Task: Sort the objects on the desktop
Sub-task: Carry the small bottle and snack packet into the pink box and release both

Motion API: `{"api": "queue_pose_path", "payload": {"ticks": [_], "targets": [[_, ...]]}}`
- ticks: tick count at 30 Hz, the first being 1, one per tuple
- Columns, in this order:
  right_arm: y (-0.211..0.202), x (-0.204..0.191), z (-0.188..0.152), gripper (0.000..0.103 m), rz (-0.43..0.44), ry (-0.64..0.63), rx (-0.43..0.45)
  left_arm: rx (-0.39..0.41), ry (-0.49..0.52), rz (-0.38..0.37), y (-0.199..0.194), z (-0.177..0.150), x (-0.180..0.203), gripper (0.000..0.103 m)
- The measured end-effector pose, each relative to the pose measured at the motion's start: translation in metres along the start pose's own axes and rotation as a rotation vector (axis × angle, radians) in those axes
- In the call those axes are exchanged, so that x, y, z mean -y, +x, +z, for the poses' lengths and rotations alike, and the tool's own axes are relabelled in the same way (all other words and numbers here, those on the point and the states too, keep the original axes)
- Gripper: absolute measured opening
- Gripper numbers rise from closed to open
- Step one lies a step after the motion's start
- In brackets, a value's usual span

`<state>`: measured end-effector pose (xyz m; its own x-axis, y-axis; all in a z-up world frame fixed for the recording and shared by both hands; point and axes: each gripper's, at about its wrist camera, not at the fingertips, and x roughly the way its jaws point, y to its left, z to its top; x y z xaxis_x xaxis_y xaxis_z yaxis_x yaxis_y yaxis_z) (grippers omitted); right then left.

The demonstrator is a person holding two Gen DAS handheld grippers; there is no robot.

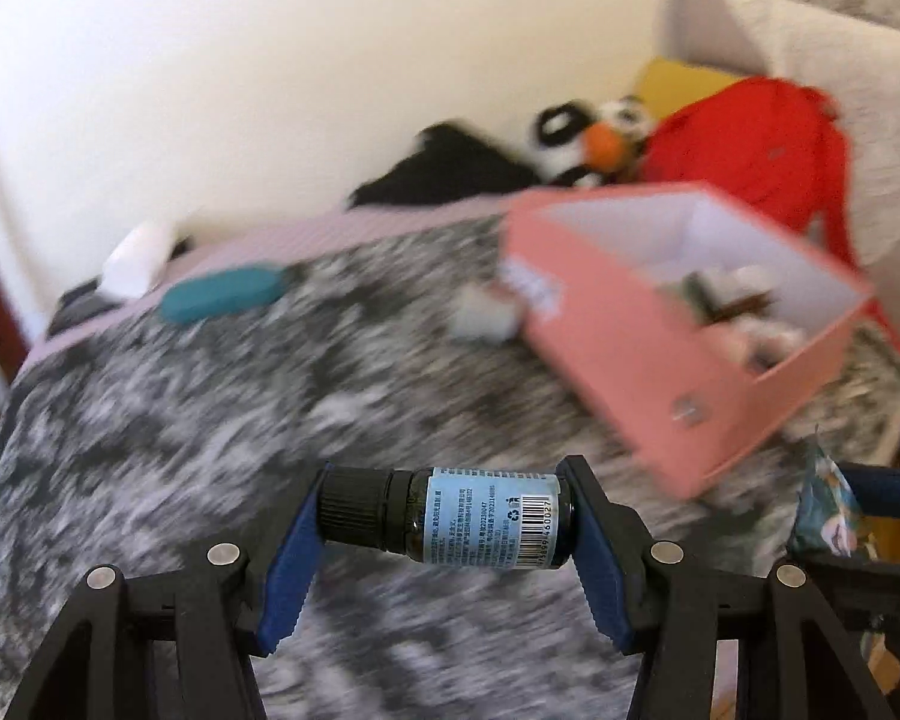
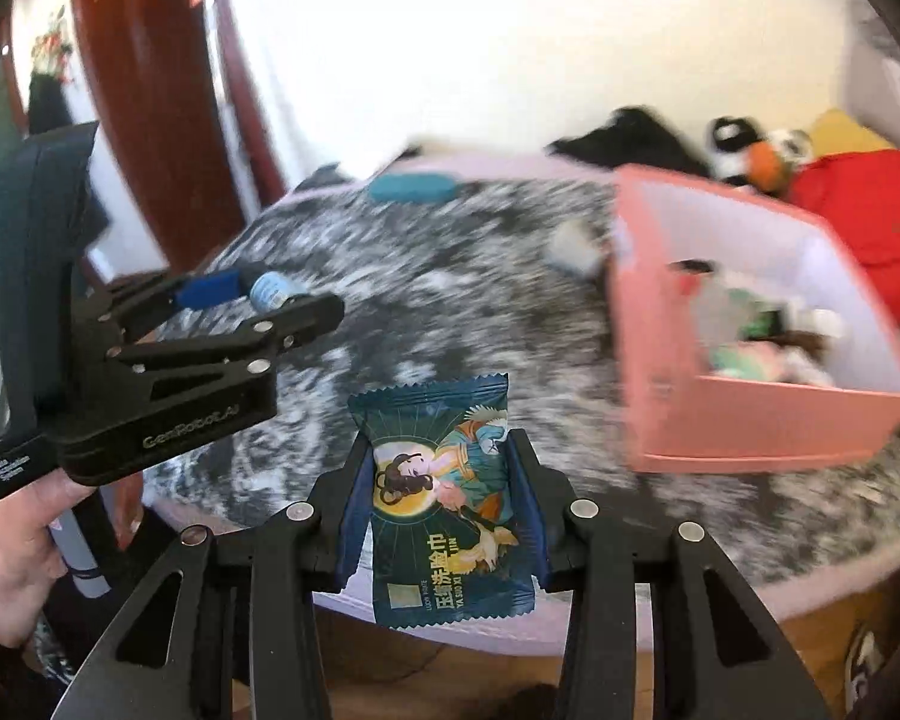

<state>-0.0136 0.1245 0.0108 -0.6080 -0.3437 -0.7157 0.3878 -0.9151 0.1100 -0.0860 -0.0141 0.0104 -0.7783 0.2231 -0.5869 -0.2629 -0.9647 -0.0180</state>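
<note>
Your left claw [image 1: 447,516] is clamped on a small dark bottle [image 1: 474,519], held sideways btwn the blue pads [image 1: 291,564]: black cap against the left pad, base against the right one. Its pale blue label w/ barcode faces the camera. The bottle hangs in the air above the near part of the bed [image 1: 210,408], which wears a grey-and-white mottled blanket; nothing under it touches it.

Your right claw [image 2: 441,504] is clamped on a flat teal sachet [image 2: 444,498], printed w/ a figure and yellow lettering. The sachet stands upright btwn the fingers, top edge above them, bottom edge hanging below. It sits over the bed's near edge.

In the right wrist view your left hand [image 2: 12,546] grips the other tool's handle at the left, well apart from the sachet.

The pink box [image 1: 684,324] sits open on the bed toward its right side, ahead-right of both claws. Its inside is white and holds several small items, too blurred to name. A small whitish thing [image 1: 483,315] lies just beside the box's left wall.

Near the bed's far edge lies a teal oblong case [image 1: 222,295], w/ a white block [image 1: 135,258] near the far left corner. Against the wall beyond: a black cloth [image 1: 450,171], a black-and-white plush toy [image 1: 594,138], a red bag [image 1: 756,144].
</note>
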Motion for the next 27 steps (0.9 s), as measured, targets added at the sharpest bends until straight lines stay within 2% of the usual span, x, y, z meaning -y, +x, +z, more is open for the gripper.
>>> {"api": "queue_pose_path", "payload": {"ticks": [5, 11, 15, 18, 19, 20, 21, 22, 23, 24, 27], "targets": [[-0.062, 0.055, 0.005, 0.045, -0.099, 0.079, 0.126, 0.066, 0.050, -0.095, -0.012, 0.033, 0.056, 0.064], [-0.108, 0.133, 0.031, 0.045, -0.218, 0.207, 0.274, 0.103, 0.103, -0.143, 0.020, 0.089, 0.115, 0.064], [-0.101, 0.192, 0.063, 0.045, -0.288, 0.297, 0.322, 0.088, 0.135, -0.156, 0.071, 0.126, 0.145, 0.064], [-0.076, 0.236, 0.088, 0.045, -0.295, 0.367, 0.335, 0.055, 0.162, -0.140, 0.121, 0.147, 0.161, 0.064], [-0.065, 0.252, 0.096, 0.046, -0.287, 0.395, 0.341, 0.042, 0.164, -0.121, 0.135, 0.150, 0.164, 0.073], [-0.053, 0.264, 0.103, 0.049, -0.288, 0.414, 0.339, 0.031, 0.164, -0.090, 0.149, 0.152, 0.167, 0.083], [-0.039, 0.275, 0.111, 0.062, -0.303, 0.426, 0.325, 0.028, 0.162, -0.058, 0.161, 0.154, 0.168, 0.100], [-0.027, 0.284, 0.117, 0.075, -0.331, 0.437, 0.316, 0.036, 0.158, -0.025, 0.168, 0.155, 0.167, 0.103], [-0.018, 0.290, 0.121, 0.092, -0.379, 0.447, 0.314, 0.039, 0.156, -0.008, 0.174, 0.155, 0.166, 0.103], [-0.010, 0.295, 0.124, 0.096, -0.410, 0.455, 0.315, 0.038, 0.157, -0.011, 0.177, 0.156, 0.164, 0.103], [0.002, 0.301, 0.127, 0.096, -0.408, 0.464, 0.328, 0.036, 0.164, 0.000, 0.184, 0.157, 0.157, 0.103]]}}
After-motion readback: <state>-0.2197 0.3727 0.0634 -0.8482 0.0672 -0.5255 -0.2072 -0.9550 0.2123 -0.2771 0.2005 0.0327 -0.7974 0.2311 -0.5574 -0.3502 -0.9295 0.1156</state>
